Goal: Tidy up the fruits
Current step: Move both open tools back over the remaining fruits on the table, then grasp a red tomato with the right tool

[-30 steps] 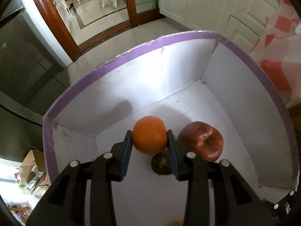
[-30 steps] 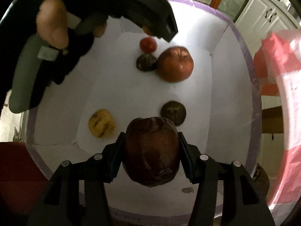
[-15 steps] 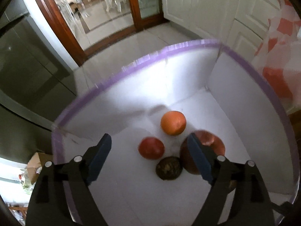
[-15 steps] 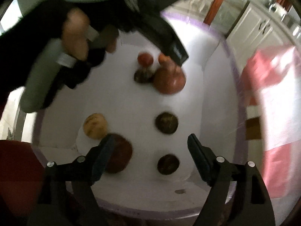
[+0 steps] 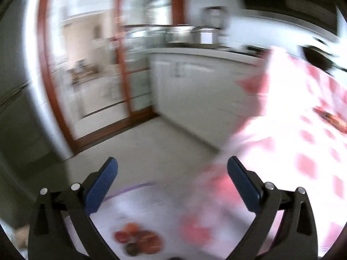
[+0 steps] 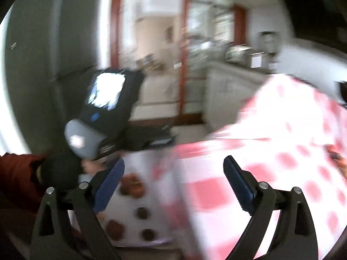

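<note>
Both views are smeared by motion. My left gripper [image 5: 171, 162] hangs above the white box with a purple rim [image 5: 130, 188], its jaws opening wide with nothing between them. A blurred cluster of red and orange fruits [image 5: 136, 240] lies on the box floor below it. My right gripper [image 6: 173, 162] also stands high over the box, jaws opening and empty. Below it lie a reddish-brown fruit cluster [image 6: 132, 186], a dark red fruit [image 6: 115, 229] and two dark round fruits [image 6: 143, 213]. A black-gloved hand [image 6: 58, 171] holds the left gripper's black housing [image 6: 108, 108].
A red and white checked tablecloth [image 5: 303, 151] drapes down right of the box, with a blurred red-brown thing [image 5: 331, 117] on it. Beyond are white cabinets [image 5: 195, 86], pots on a counter [image 5: 195, 35], a wooden door frame [image 5: 123, 65] and a dark fridge [image 5: 17, 119].
The left gripper let go of the orange and the right one let go of the dark red fruit. Both opened wide, rose out of the box and tilted up toward the room.
</note>
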`<state>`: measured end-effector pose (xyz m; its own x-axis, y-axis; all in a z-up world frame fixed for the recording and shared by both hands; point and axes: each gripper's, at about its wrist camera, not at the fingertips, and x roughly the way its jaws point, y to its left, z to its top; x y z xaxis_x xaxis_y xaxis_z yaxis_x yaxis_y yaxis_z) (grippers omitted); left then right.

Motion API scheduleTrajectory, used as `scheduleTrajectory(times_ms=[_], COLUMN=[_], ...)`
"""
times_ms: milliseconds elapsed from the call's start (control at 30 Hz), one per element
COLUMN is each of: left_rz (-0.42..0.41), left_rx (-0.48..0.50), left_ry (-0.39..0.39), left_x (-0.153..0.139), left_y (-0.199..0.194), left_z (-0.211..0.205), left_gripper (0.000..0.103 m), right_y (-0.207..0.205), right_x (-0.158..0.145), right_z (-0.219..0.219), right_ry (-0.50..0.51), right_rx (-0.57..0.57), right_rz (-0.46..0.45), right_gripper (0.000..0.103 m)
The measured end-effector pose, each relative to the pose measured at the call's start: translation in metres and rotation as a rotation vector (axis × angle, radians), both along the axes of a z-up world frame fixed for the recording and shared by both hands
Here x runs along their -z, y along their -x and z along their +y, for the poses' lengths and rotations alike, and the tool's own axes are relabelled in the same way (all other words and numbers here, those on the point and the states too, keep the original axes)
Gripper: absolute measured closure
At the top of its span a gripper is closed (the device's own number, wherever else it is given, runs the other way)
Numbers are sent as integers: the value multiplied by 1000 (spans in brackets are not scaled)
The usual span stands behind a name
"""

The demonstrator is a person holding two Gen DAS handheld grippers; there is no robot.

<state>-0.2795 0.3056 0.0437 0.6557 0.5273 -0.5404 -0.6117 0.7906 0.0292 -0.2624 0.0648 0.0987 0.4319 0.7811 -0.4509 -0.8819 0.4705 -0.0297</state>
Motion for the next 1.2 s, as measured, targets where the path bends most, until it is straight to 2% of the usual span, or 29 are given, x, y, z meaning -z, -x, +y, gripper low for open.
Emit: scheduleTrajectory(times_ms=[100,167,233,433,500,600,767,933,1000,1100,1200], left_rz=[6,13,29,98,110,102,87,47,27,-10,-10], left_rx=[191,329,429,579,591,585,527,505,533,538,517], left_ry=[8,56,100,171,198,225,292,362,418,445,529], left_x=[-16,-25,-27,-3,4,9,15,14,14,16,22], left_y=[-45,-83,-125,-241,-280,-311,-368,-403,-404,-399,-402], left_z=[-55,-95,-131,-244,-269,-288,-309,-305,-295,-281,-267], left_gripper=[2,2,2,2,2,2,2,2,2,2,2], right_y=[-35,-65,-98,-183,-208,-235,-240,-239,-247,-270,-312], right_x=[-1,-2,0,15,18,30,50,46,47,46,49], right_z=[-51,-89,-130,-232,-259,-298,-334,-342,-338,-324,-303], right_ry=[-28,-32,-51,-93,-101,-127,-232,-261,-249,-195,-90], right_rx=[159,300,417,671,737,836,900,927,922,898,868], right_rz=[-3,6,39,123,155,201,296,284,289,296,316], right_gripper=[11,11,11,11,11,11,11,11,11,12,21])
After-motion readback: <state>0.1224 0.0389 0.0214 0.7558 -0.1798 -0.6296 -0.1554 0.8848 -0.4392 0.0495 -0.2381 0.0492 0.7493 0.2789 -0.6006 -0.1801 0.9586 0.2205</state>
